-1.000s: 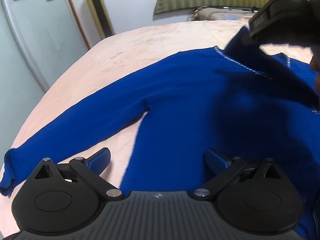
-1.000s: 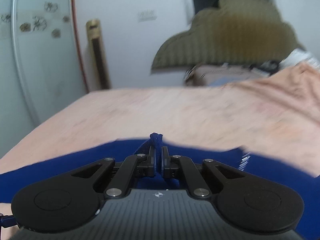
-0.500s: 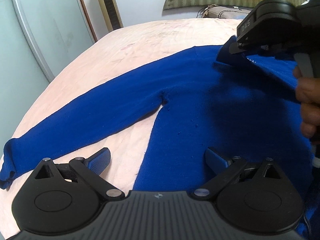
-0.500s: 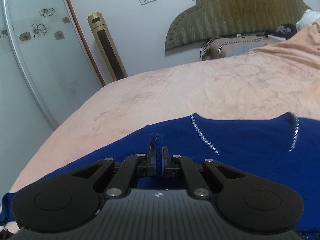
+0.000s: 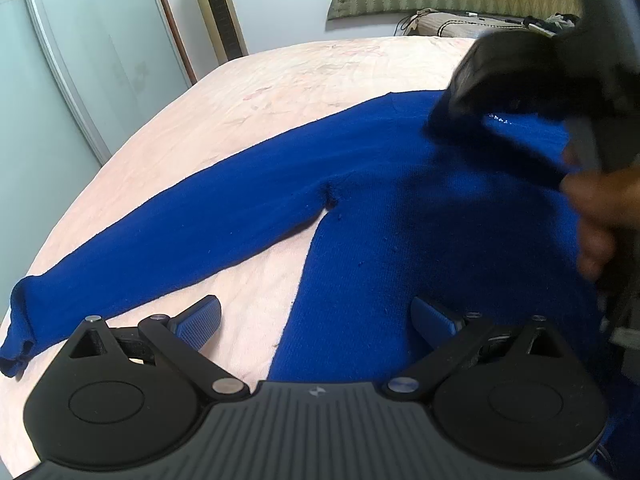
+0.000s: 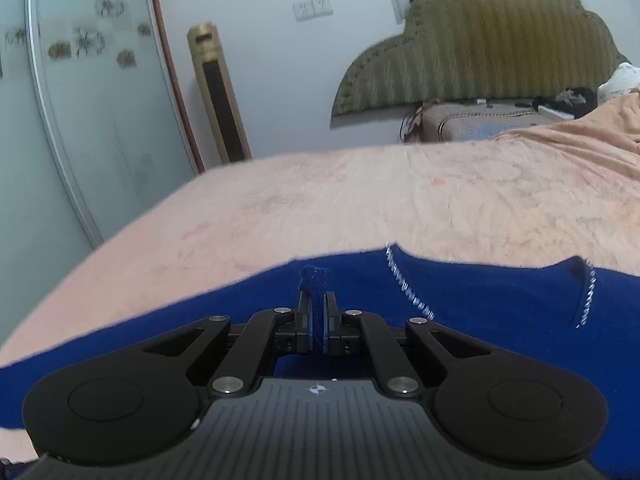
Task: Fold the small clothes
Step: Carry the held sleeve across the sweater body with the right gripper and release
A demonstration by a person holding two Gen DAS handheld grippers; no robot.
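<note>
A blue knit sweater (image 5: 380, 208) lies on the pink bed, its left sleeve (image 5: 160, 240) stretched out toward the left edge, cuff at the far left. My left gripper (image 5: 316, 320) is open and empty, hovering over the sweater's lower side edge. My right gripper (image 6: 318, 316) is shut on a pinch of the sweater's blue fabric (image 6: 314, 280) near the shoulder, beside the sparkly neckline trim (image 6: 408, 288). In the left wrist view the right gripper (image 5: 520, 76) holds a folded-over part of the sweater above the body.
The pink bedspread (image 6: 360, 200) runs to a green headboard (image 6: 480, 40) and a brown pillow (image 6: 472, 120) at the back. A gold tower fan (image 6: 218, 92) and a glass wardrobe door (image 5: 92, 40) stand left of the bed.
My right gripper has carried the pinched sweater fabric leftward and down over the sweater's body. My left gripper has stayed open and drifted slightly left.
</note>
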